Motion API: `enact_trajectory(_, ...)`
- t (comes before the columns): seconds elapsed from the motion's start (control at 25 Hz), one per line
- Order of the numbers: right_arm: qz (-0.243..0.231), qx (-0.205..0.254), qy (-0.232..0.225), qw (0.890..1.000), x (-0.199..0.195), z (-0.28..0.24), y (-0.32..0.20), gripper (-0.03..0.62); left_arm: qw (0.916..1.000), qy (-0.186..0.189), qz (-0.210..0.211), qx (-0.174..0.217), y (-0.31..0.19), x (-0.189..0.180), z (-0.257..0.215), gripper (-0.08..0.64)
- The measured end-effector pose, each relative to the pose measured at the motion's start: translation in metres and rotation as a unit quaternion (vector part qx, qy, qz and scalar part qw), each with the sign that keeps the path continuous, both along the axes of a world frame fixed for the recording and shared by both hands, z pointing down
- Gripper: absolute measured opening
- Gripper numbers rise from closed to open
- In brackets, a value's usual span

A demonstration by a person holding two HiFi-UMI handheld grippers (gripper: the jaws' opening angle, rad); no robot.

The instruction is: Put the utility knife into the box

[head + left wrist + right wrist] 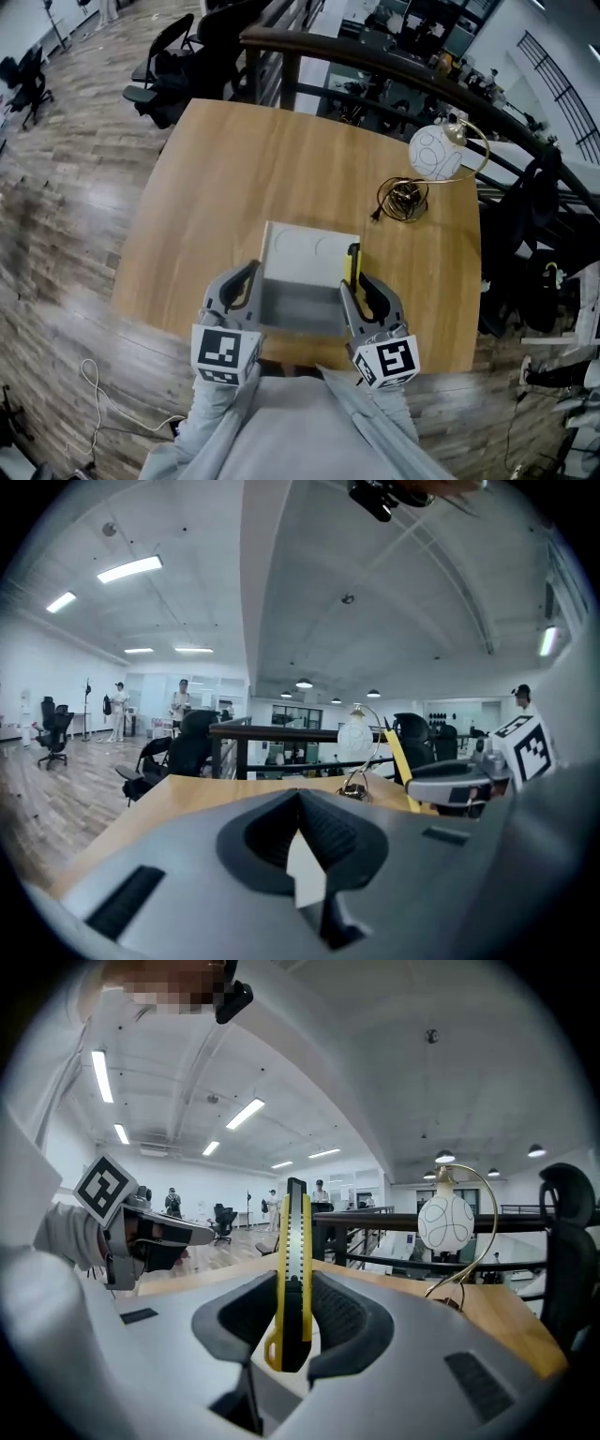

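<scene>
The right tongs are clamped on the knife, low on its yellow body. The knife stands upright with its dark end pointing away, just off the right near corner of the box. The left tongs sit at the box's left near corner, drawn together so the tips meet.

The step in hand looks like carrying the knife over the rim and laying it inside. To do that well, I would move it left until it is over the middle of the box. Then I would tip it from upright to flat so its length runs along the floor of the box, bring it low, and only then part the tongs. Let go while upright, it would likely topple against a wall or out onto the counter. The left tongs are well placed to steady the box.

Several things are unclear:
- A pale sliver shows low between the left pads. I cannot tell whether it is the box's wall being pinched or only the box seen through the gap.
- The near part of the box is a grey blur between the two tongs, so its depth is unclear.
- I cannot tell whether the blade is out.

Beyond the box to the right, a lamp stands well apart.
</scene>
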State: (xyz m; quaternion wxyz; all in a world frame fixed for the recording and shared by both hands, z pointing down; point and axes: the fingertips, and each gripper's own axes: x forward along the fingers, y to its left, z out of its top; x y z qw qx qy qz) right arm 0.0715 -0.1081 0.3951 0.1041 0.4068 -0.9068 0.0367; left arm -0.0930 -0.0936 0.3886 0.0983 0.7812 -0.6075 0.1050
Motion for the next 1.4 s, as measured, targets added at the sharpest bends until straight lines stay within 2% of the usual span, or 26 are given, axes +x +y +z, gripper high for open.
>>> enact_trajectory(0.32, 0.076, 0.007, 0.016, 0.997, -0.015, -0.005, -0.024, 0.126, 0.9951, 0.008, 0.099, -0.003, -0.054, -0.006, 0.001, 0.019)
enact_trajectory(0.48, 0.115, 0.008, 0.021, 0.993, -0.017, -0.004, -0.022, 0.126, 0.9893, 0.008, 0.145, -0.018, -0.060, -0.005, 0.009, 0.020)
enact_trajectory(0.64, 0.139, 0.007, 0.027, 0.990, -0.018, -0.002, -0.014, 0.126, 0.9844, 0.013, 0.174, -0.022, -0.059, -0.004, 0.011, 0.020)
enact_trajectory(0.8, 0.139, 0.008, 0.036, 0.990, -0.018, -0.001, -0.005, 0.126, 0.9820, 0.015, 0.187, -0.019, -0.055, 0.001, 0.011, 0.020)
enact_trajectory(1.4, 0.120, 0.020, 0.043, 0.992, -0.005, -0.010, 0.003, 0.126, 0.9825, 0.017, 0.186, 0.000, -0.047, 0.018, -0.001, 0.020)
